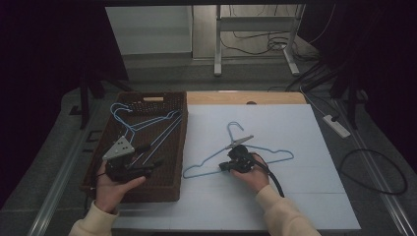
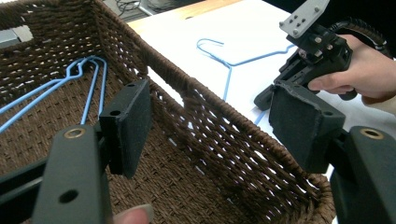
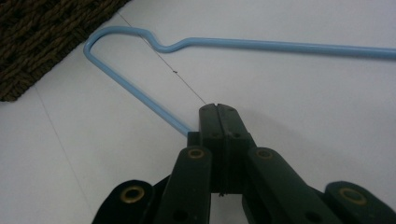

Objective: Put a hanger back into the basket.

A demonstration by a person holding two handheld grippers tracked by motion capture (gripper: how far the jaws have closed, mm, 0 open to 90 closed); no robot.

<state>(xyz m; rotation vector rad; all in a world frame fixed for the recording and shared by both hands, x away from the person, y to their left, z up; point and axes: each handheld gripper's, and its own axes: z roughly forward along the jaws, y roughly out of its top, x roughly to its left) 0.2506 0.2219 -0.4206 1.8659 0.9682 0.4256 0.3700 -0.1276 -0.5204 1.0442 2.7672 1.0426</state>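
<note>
Two grippers are mine here. My right gripper (image 3: pixel 218 109) has its jaws clenched flat together on the white table (image 1: pixel 295 196), and the blue wire hanger (image 3: pixel 140 100) lies there with its lower bar running in under my left pad; whether I pinch the wire I cannot tell. My left gripper (image 2: pixel 210 126) hangs over the brown woven basket (image 2: pixel 224 140) with jaws spread wide, nothing between them, and more blue hangers (image 2: pixel 70 84) lie ahead of its left jaw.
</note>
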